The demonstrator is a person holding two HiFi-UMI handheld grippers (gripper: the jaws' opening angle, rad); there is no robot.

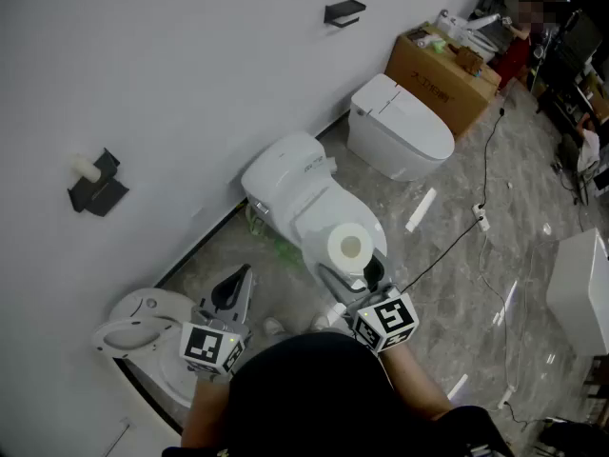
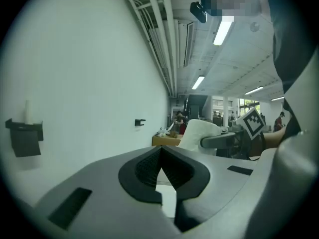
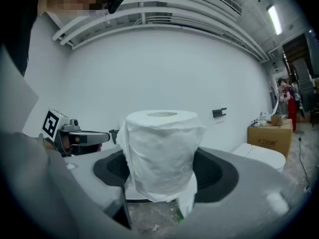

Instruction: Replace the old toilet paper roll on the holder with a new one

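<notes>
While I face the white wall, new roll (image 3: pixel 160 153): a full white roll standing upright between my right jaws, core hole upward; from my head camera it shows against the lid of the nearer toilet.
Right gripper (image 1: pixel 354 263): jaws spread wide and pressed on the new roll's two sides, with loose paper hanging at its lower edge.
Old roll (image 1: pixel 87 168): a slim, pale bare tube at the top of the holder.
Holder (image 1: pixel 97 192): dark, fixed to the wall, well to the left of the new roll and apart from both my tools.
Left gripper (image 2: pixel 160 176): jaws together with nothing between them, held level beside the wall.
Nearer toilet (image 1: pixel 295 184): white, lid down, backed to the wall.
Farther toilet (image 1: pixel 400 127): white, lid down, further along the same wall.
Second holder (image 1: pixel 343 11): dark, higher along the wall.
Cardboard box (image 1: pixel 440 76): brown, behind the farther toilet.
Cable (image 1: pixel 447 250): thin and dark, trailing over the grey marbled floor.
</notes>
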